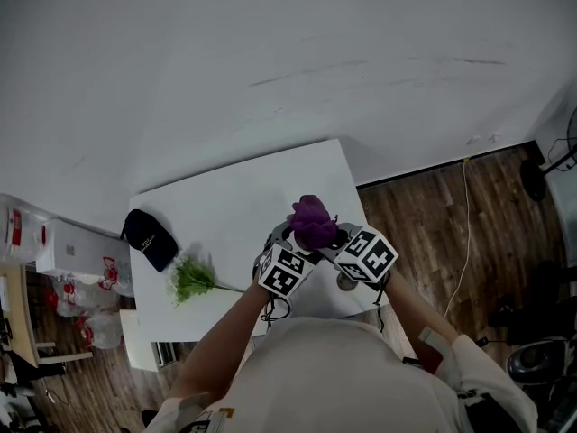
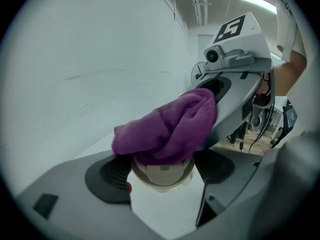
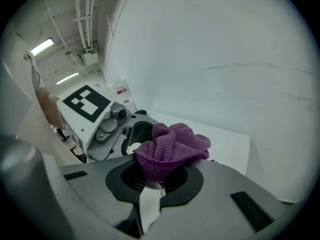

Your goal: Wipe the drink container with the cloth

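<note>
Over the near right corner of the white table, the two grippers meet close together. The left gripper has its jaws clamped on the cream drink container, held over the table. The purple cloth is draped across the container's upper end. The right gripper pinches a bunched fold of that cloth between its pads. Farther off, toward the table's left side, lies a green leafy sprig, and just beyond it a black cap. A pale wall rises past the table's far edge.
</note>
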A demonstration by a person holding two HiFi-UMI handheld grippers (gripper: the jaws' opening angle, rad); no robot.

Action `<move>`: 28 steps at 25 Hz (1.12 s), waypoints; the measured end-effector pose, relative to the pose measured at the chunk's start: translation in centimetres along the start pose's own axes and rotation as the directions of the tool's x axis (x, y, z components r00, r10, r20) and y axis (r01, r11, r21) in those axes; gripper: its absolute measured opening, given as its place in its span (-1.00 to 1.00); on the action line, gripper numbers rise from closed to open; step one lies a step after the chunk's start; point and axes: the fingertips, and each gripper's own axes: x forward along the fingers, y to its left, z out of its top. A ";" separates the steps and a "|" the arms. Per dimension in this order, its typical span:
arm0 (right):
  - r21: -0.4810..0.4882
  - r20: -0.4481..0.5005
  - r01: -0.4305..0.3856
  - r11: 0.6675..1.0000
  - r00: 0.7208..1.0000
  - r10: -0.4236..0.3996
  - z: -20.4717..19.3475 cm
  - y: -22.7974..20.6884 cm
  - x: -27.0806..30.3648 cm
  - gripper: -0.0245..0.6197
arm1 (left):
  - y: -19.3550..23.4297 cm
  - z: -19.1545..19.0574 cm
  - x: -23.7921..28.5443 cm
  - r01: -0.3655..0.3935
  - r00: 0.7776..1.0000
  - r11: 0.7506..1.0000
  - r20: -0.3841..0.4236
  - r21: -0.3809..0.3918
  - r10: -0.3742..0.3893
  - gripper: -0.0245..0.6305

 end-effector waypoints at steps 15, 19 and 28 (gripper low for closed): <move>0.194 0.159 0.279 0.940 0.937 -0.311 -4.5 -4.1 -3.0 -0.72 | 0.3 0.0 0.1 -0.021 1.000 0.999 -0.005 -0.032 0.021 0.33; 0.130 0.130 0.300 0.945 0.940 -0.316 -4.7 -5.2 -1.7 -0.72 | 0.8 -0.2 0.1 -0.051 0.999 0.998 0.003 -0.043 0.051 0.33; 0.048 -0.091 0.275 0.960 0.959 -0.270 -11.7 -5.8 5.4 -0.72 | 0.6 0.9 -0.5 -0.064 0.998 0.997 -0.005 -0.039 0.063 0.33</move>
